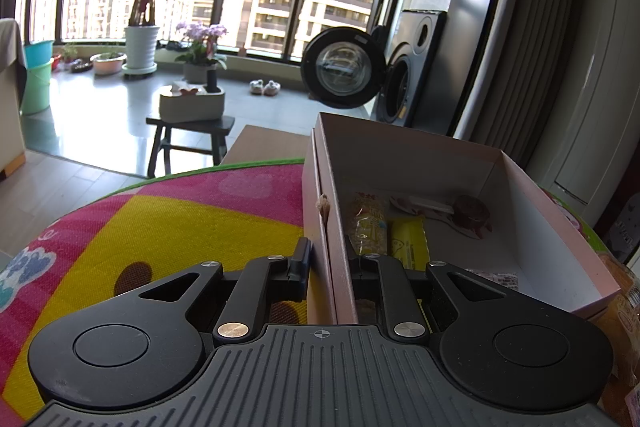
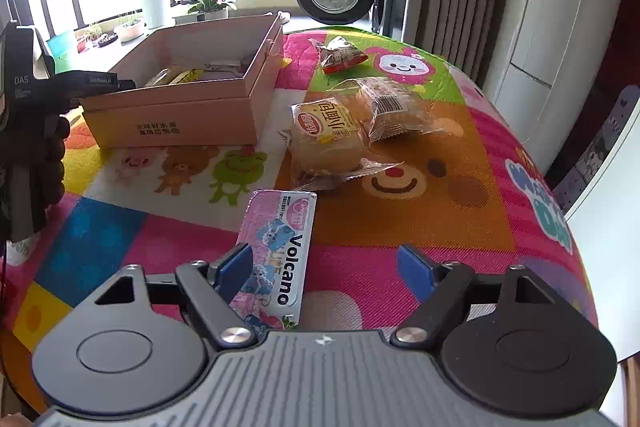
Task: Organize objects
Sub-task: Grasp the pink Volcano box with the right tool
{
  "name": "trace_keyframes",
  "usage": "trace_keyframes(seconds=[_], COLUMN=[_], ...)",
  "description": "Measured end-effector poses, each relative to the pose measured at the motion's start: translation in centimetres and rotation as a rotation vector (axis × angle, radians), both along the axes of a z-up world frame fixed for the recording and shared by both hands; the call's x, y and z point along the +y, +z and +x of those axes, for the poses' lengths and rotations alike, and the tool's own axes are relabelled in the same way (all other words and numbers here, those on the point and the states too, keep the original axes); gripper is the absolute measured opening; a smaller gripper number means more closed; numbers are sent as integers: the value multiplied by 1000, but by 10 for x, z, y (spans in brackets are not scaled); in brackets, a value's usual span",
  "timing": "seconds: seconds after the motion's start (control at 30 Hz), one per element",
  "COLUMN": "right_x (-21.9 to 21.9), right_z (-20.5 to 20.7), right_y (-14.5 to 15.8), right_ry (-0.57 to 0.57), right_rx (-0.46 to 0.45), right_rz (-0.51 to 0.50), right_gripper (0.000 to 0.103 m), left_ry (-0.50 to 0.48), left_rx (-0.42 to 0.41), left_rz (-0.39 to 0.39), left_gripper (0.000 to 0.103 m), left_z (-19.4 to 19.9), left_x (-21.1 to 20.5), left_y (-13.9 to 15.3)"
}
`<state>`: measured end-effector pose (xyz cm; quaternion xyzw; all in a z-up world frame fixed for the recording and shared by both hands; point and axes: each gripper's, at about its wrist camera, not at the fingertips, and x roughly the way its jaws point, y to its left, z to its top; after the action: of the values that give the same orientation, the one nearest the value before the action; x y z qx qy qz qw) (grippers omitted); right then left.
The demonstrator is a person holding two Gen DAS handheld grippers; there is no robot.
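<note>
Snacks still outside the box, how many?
4: Volcano packet by the right gripper, two wrapped buns mid-mat, small red packet beyond. Others may be hidden.

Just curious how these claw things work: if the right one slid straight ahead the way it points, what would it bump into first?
Probably the wrapped bun. The open right gripper has the pink Volcano packet by its left finger; depth is hard to judge.
</note>
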<state>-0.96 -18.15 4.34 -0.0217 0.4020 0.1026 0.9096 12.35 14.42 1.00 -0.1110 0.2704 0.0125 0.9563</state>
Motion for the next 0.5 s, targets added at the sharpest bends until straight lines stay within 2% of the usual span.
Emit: trace_keyframes(seconds=[0.13,0.23,0.33,0.4,0.47,0.5], right_x=[13,36,49,52,52,52], right_z=[-1,2,3,2,1,0], right_y=[-3,-15,-25,-23,-21,-20], right_ry=[26,46,54,68,70,71], right_rx=[11,18,18,13,18,20], right_rz=[48,-22,-65,-69,-67,-72], right_gripper=[82,81,75,69,49,45], left_ry=[0,0,0,0,0,0], left_rx=[0,0,0,0,0,0], left_rz=[0,0,0,0,0,0], left_gripper=[17,17,17,17,17,17], left_z=[0,0,0,0,0,0], left_x=[0,0,0,0,0,0], left_y=[0,0,0,0,0,0])
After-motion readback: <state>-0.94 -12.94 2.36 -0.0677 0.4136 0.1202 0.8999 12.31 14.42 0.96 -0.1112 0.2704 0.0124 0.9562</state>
